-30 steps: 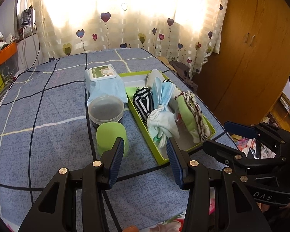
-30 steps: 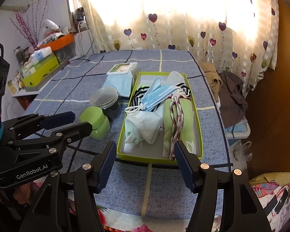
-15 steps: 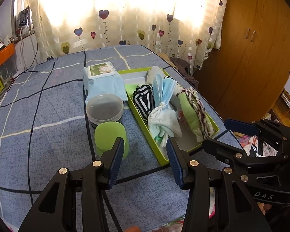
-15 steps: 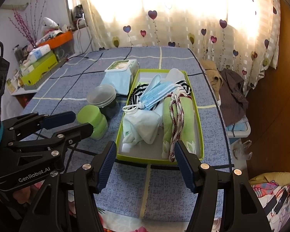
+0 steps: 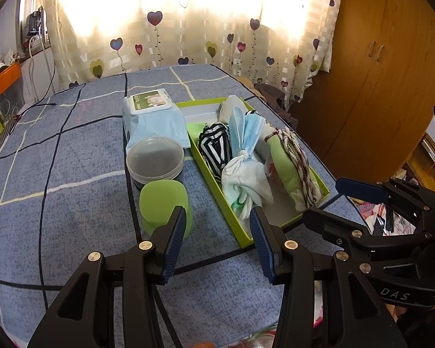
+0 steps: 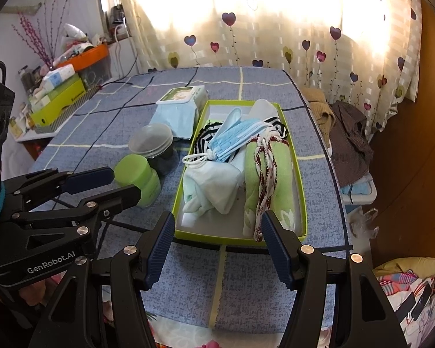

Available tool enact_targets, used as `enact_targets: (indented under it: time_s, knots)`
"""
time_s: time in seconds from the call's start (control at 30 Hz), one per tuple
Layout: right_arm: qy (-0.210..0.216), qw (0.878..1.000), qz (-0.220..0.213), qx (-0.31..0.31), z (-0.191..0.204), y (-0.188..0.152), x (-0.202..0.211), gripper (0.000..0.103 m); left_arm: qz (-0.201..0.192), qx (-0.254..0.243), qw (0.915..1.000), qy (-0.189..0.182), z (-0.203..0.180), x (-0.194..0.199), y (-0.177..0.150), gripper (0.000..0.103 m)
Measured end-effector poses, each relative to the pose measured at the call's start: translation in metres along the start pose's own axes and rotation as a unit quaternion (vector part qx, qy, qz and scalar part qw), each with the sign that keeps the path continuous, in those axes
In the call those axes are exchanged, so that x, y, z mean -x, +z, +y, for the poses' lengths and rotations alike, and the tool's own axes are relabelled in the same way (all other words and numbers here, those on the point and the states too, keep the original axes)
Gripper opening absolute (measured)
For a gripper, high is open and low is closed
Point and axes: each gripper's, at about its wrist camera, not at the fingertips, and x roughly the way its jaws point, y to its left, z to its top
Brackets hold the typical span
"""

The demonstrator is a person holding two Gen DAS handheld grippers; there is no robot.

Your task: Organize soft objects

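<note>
Both the left gripper (image 5: 217,217) and right gripper (image 6: 216,223) gape wide, empty. Soft items fill the green tray (image 6: 237,236). Only the right view shows the shelf clutter (image 6: 58,87); only the left shows the wardrobe (image 5: 385,72).

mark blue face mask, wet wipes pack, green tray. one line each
blue face mask (image 6: 232,140): right wrist view, on the pleated middle.
wet wipes pack (image 5: 150,103): left wrist view, on the white flip lid.
green tray (image 6: 235,237): right wrist view, on the near wall.
</note>
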Motion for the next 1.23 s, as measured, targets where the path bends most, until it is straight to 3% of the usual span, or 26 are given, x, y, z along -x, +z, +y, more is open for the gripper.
enact_targets:
  time_s: [1.23]
  knots:
    - [0.0,1.0,0.002,0.0,-0.0009,0.0019,-0.0001,0.062,0.006,-0.002,1.0,0.005,-0.0022,-0.0022,-0.0019,0.047]
